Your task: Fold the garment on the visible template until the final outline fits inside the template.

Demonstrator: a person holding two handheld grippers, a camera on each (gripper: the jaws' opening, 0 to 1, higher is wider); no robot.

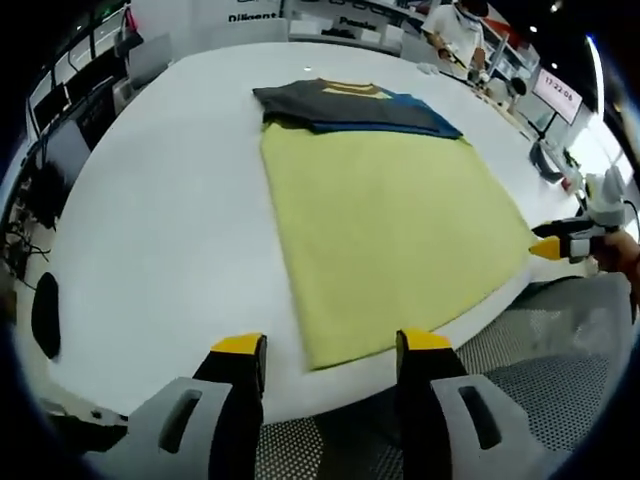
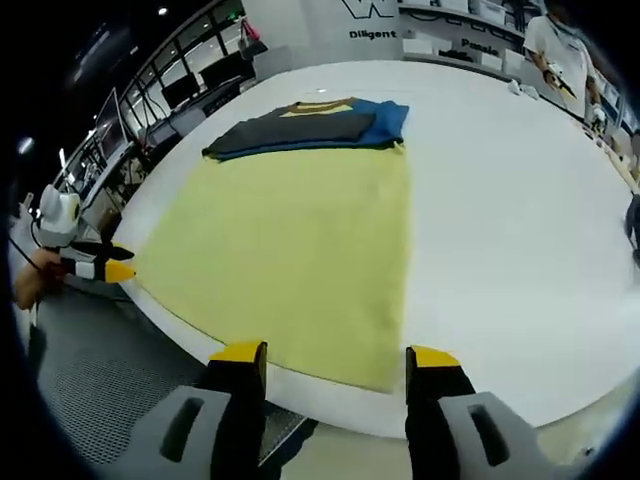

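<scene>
Garment [image 1: 355, 105] on template's [image 1: 390, 230] far end.

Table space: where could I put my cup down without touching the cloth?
Bare white table lies wide beside the yellow template and beyond the folded garment. The template's near edge, by both grippers, is crowded.

This is looking like a robotics lab or a demonstration hall. A large white table [image 1: 150, 230] is standing in the middle. Beyond the table, a white wall with printed words [image 2: 425, 35] is showing, beside it monitors on racks [image 2: 150, 110], and a person [image 1: 455, 30] is working at benches.
</scene>
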